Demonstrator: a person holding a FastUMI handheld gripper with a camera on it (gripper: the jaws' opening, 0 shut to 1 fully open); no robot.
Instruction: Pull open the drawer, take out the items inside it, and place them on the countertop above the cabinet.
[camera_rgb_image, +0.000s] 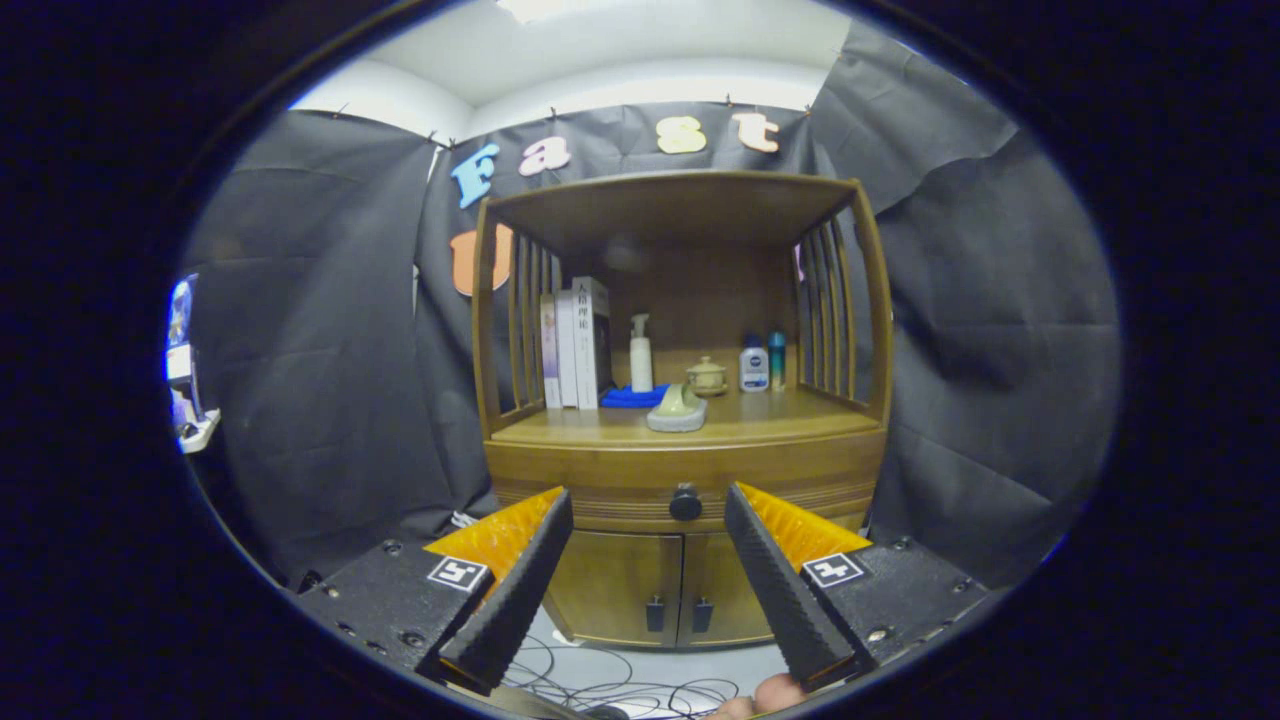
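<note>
Low in the middle of the frame, the gripper (648, 510) holds its two fingers wide apart, gripping nothing, well short of the wooden cabinet (684, 470). Between the fingertips, further off, sits the one dark round knob (685, 502) of the drawer (684, 478), which is shut flush with the cabinet front. Below it are two doors (650, 585), each with a small dark handle near the middle seam.

At the centre of the frame, the countertop (760, 412) above the drawer carries three upright books (578, 342) at its left, one white pump bottle (640, 353) beside them, one blue cloth (630, 397), one pale green object (678, 408) near the front edge, one small lidded pot (706, 375), one white bottle with a blue cap (753, 365) and one slim teal bottle (776, 360).

At the bottom of the frame, loose cables (620, 680) lie on the floor before the doors, and a fingertip (778, 692) of the person shows beside the right finger.
</note>
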